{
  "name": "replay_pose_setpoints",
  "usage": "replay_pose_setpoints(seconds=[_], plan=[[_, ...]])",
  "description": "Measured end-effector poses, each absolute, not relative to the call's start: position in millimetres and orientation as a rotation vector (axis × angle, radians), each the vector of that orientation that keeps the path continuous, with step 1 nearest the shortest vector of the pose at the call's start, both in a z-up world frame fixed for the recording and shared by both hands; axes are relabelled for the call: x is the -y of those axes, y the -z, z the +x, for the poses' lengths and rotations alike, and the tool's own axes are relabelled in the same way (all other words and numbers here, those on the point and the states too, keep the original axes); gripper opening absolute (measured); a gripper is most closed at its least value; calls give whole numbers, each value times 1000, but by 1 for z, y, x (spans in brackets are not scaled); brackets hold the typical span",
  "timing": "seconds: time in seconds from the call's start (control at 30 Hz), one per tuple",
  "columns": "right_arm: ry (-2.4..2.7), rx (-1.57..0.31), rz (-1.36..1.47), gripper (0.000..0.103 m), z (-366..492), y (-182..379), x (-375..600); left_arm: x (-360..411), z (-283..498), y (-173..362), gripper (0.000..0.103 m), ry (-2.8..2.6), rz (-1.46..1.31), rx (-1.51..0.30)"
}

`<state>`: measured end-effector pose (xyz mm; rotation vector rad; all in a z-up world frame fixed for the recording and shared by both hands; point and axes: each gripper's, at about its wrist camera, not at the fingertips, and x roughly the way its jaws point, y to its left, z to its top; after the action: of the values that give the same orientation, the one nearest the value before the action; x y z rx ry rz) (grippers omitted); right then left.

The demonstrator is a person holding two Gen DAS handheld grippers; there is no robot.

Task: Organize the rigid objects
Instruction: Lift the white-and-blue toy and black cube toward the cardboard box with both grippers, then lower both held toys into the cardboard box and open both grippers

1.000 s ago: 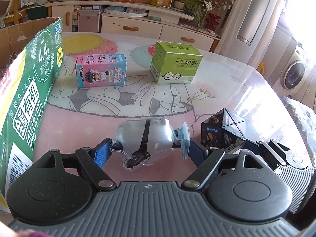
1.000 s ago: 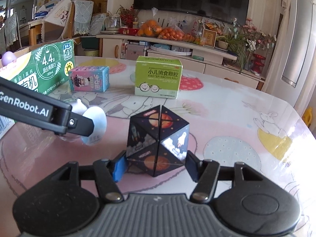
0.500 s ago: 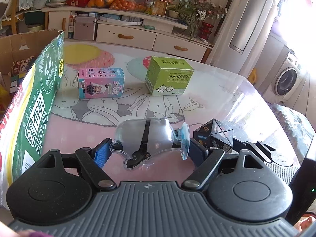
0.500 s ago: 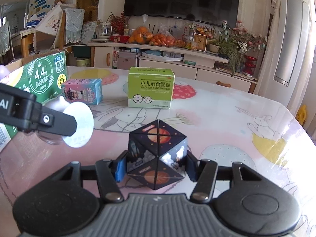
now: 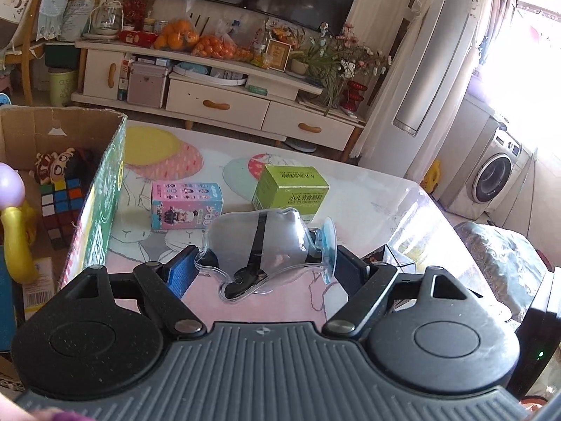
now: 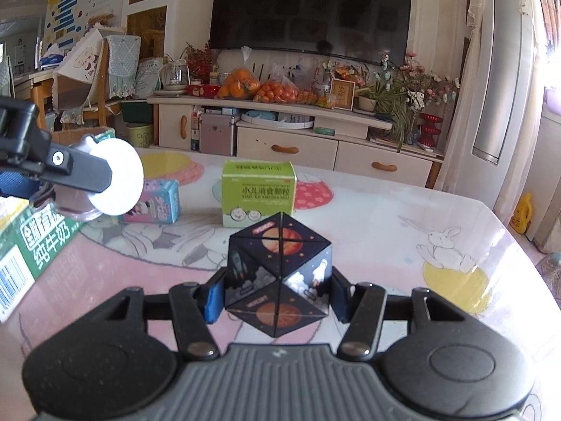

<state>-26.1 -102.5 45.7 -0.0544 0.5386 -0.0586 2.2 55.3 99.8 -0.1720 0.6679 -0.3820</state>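
Left gripper (image 5: 261, 263) clamped on a clear plastic toy (image 5: 257, 245) beside the green carton (image 5: 101, 210), right gripper (image 6: 278, 293) squeezing a space-print cube (image 6: 278, 277) further from it

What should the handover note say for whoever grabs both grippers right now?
Left gripper: shut on the clear plastic toy, held in the air beside the open cardboard box.
Right gripper: shut on the space-print cube, above the table.
Done: the box already holds a Rubik's cube, a plush toy and a yellow toy.
Left: drop both held items into the box, then probably collect the pink box and the green box standing on the table.
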Motion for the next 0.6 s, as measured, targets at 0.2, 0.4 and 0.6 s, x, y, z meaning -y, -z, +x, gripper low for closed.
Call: replay_pose_setpoints(seconds=[0.2,0.4,0.6], plan=[[6,-495,-63,57,-30,-64,82,-67,2,-117,101,349,-165,-613],[-65,-444,-74,57,-31,-85,57,-83,3,-126,101,306,-182,-589],[-158,-392,-85,57,-34,-105,23,-109,0,-132,101,239,-204,-577]])
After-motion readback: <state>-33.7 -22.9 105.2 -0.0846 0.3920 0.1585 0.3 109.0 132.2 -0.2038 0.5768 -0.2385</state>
